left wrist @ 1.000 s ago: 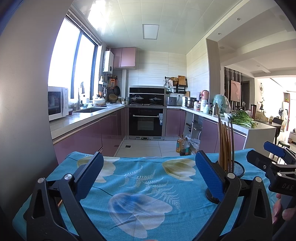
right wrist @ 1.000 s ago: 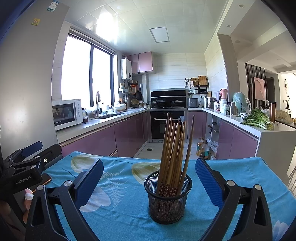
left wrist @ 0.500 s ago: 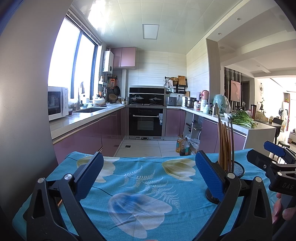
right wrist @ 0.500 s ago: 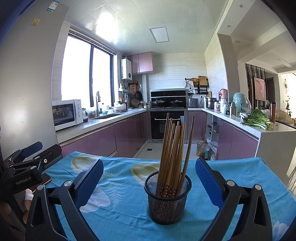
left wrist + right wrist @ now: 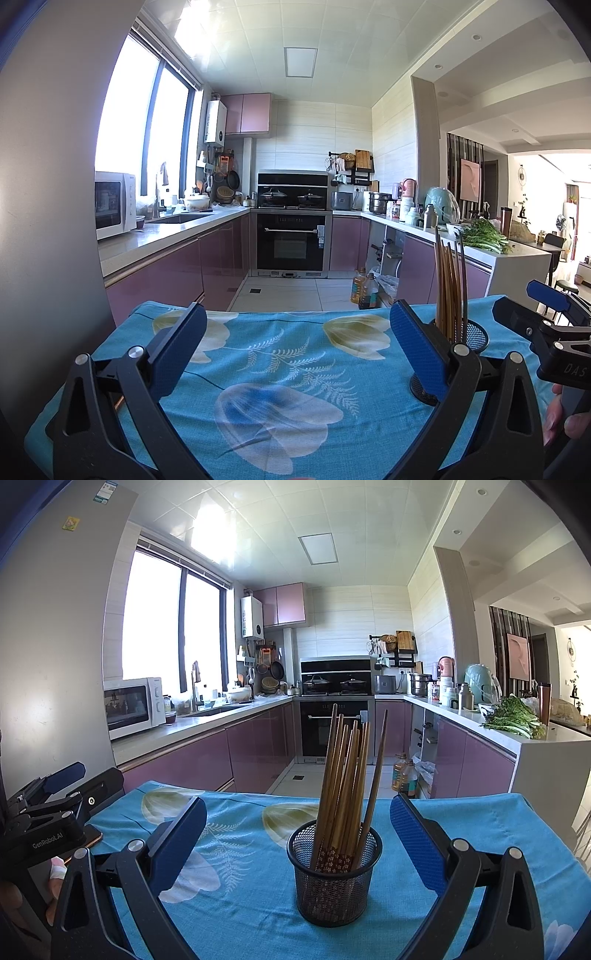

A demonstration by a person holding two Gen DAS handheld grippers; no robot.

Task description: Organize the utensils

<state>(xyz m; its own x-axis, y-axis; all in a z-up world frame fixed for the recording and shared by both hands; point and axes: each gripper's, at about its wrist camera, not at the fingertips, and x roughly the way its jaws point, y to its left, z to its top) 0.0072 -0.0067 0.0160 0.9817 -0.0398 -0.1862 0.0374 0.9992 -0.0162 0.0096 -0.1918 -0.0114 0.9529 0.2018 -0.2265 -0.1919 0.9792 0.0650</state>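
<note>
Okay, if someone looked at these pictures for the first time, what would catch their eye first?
Probably the black mesh cup packed with upright wooden chopsticks, standing on the bright blue floral tablecloth between the open right gripper's blue pads. Behind the table, a kitchen with glossy purple cabinets runs back to a black oven.

Brown wooden chopsticks (image 5: 345, 775) upright, fanned, in black mesh cup (image 5: 334, 890), on cloth
</note>
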